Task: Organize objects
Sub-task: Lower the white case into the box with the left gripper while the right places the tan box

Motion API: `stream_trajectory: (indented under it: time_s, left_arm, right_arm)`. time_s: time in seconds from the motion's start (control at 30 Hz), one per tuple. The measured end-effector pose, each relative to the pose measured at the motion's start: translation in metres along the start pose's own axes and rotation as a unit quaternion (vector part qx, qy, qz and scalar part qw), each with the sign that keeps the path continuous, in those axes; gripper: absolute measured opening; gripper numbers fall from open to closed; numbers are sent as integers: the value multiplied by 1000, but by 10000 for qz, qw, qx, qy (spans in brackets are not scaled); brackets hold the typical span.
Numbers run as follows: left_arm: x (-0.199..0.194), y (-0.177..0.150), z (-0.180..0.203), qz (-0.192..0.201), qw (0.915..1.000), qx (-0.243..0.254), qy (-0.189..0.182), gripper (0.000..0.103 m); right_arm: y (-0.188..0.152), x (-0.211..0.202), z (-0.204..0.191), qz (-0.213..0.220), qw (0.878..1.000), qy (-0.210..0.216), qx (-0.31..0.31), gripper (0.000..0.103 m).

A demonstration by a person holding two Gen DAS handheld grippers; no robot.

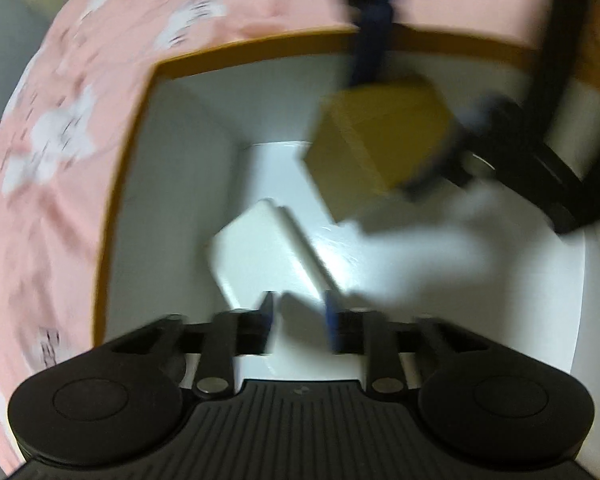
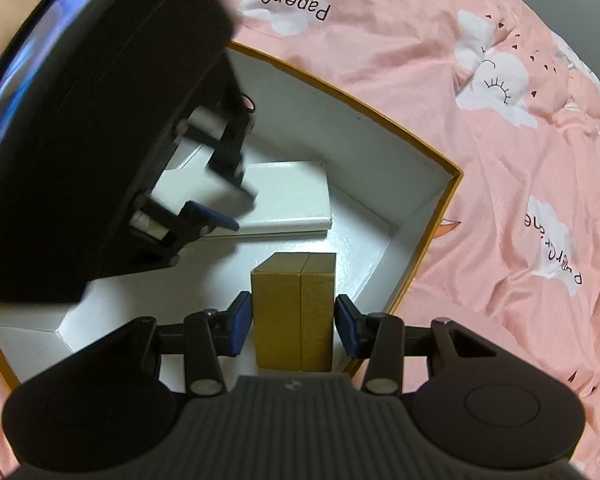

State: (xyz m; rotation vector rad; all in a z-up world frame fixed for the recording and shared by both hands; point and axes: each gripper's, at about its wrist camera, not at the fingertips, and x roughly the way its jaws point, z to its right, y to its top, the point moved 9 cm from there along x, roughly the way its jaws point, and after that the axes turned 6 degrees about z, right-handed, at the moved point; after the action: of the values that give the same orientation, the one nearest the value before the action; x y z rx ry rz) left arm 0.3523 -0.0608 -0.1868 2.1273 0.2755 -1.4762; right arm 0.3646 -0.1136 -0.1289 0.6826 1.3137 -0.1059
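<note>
The gold box (image 2: 294, 314), stiff, flat-sided and probably light, stood inside the orange-rimmed white carton (image 2: 400, 152) on the bed, pinched across its smooth side faces by the right hand-held gripper (image 2: 294, 324), while the left hand-held gripper (image 1: 300, 318) hung spread above the flat white box (image 2: 288, 196).

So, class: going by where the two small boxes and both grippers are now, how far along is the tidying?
Done: the white box already lies flat inside the orange-rimmed box, and the left gripper stands open above it, holding nothing. In hand: the right gripper grips the gold box inside the container. Left: setting the gold box down and letting go. Nothing else awaiting sorting is visible.
</note>
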Motion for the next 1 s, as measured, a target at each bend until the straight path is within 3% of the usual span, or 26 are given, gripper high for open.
stream_trajectory:
  time_s: [0.03,0.07,0.13,0.3,0.43,0.5,0.53,0.63,0.8,0.9,1.0]
  left_arm:
    - [-1,1,-7,101,9994,-328,-24,73]
    - [-3,3,-12,188,9974,-693,-120,76]
    - [1,-3,-26,131,9919,-1226,-291,76]
    - [16,-13,-47,-249,9796,-1981,-229,80]
    - [30,-17,-49,-471,9670,-2467,-426,80]
    - [35,-18,-47,-499,9634,-2577,-547,69]
    - [35,-17,-46,-462,9633,-2581,-567,69]
    - [32,-11,-39,-356,9755,-2106,-525,69]
    - [29,2,-17,-337,9964,-672,-399,69]
    - [31,7,-18,-341,9994,85,-51,69]
    - [33,6,-25,-323,9971,567,398,69]
  right_arm:
    - [0,-1,-1,3,10000,12,4,47]
    - [-1,-2,-1,7,10000,24,4,47]
    - [-1,-1,-2,4,10000,26,15,47]
    - [-1,0,-3,48,10000,61,35,47]
    - [-1,0,-3,57,10000,51,15,47]
    - [-2,0,-3,44,10000,44,30,47]
    - [-2,0,-3,40,10000,38,33,47]
    - [-4,0,-2,18,10000,28,40,47]
    - [-4,0,-3,-65,10000,15,69,47]
    - [-4,3,-2,-134,9997,-11,221,47]
    - [0,4,0,-98,9993,-82,363,47]
